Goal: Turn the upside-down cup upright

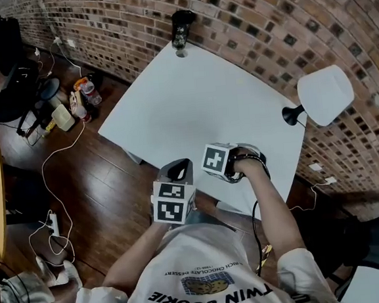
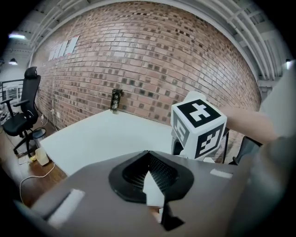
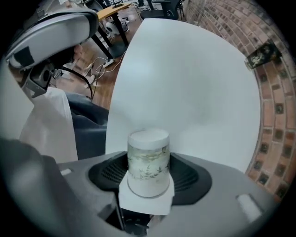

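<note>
A clear glass cup with a faint leaf print sits between the jaws of my right gripper, which is shut on its sides. One flat whitish end of the cup points away from the camera, out over the white table. In the head view the right gripper is over the table's near edge and hides the cup. My left gripper hangs just left of it, off the table edge. Its jaws meet at the tips with nothing between them. The right gripper's marker cube shows just ahead of it.
A dark can stands at the table's far edge by the brick wall. A white lamp stands at the right side. Cables and bottles lie on the wooden floor to the left, with an office chair beyond.
</note>
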`<action>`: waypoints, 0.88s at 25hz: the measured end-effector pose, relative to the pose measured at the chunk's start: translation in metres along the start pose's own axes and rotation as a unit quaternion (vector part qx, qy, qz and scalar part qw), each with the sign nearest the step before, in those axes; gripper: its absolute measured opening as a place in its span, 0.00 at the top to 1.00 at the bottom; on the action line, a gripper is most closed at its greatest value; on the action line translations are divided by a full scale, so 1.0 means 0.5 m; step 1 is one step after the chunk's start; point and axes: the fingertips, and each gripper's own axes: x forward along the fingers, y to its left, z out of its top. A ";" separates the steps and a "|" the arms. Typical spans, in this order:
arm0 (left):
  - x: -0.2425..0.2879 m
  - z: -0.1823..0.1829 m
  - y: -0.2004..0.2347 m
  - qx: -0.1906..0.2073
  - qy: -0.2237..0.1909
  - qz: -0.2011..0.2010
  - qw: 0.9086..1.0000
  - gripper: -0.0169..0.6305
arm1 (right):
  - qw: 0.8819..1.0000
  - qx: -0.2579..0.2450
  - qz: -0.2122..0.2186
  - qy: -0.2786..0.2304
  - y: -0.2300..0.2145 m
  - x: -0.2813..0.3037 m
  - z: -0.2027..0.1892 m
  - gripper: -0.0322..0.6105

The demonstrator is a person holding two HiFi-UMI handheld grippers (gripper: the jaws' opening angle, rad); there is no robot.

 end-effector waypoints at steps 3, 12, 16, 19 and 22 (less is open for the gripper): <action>-0.004 -0.001 0.009 -0.004 0.001 0.004 1.000 0.96 | 1.000 -0.004 -0.020 -0.005 -0.016 0.000 0.013 0.51; -0.003 0.003 0.035 -0.010 -0.001 0.017 1.000 0.96 | 0.998 -0.020 -0.034 -0.058 -0.010 -0.008 0.034 0.50; 0.004 -0.001 0.030 -0.012 0.005 0.010 1.000 0.96 | 0.995 -0.001 -0.047 -0.093 -0.022 -0.032 0.035 0.50; 0.007 -0.004 0.022 -0.010 0.009 0.004 1.000 0.96 | 0.990 0.037 -0.057 -0.123 -0.033 -0.049 0.019 0.50; 0.012 -0.004 0.014 -0.005 0.012 -0.001 1.000 0.96 | 0.983 0.062 -0.055 -0.163 -0.032 -0.062 0.012 0.50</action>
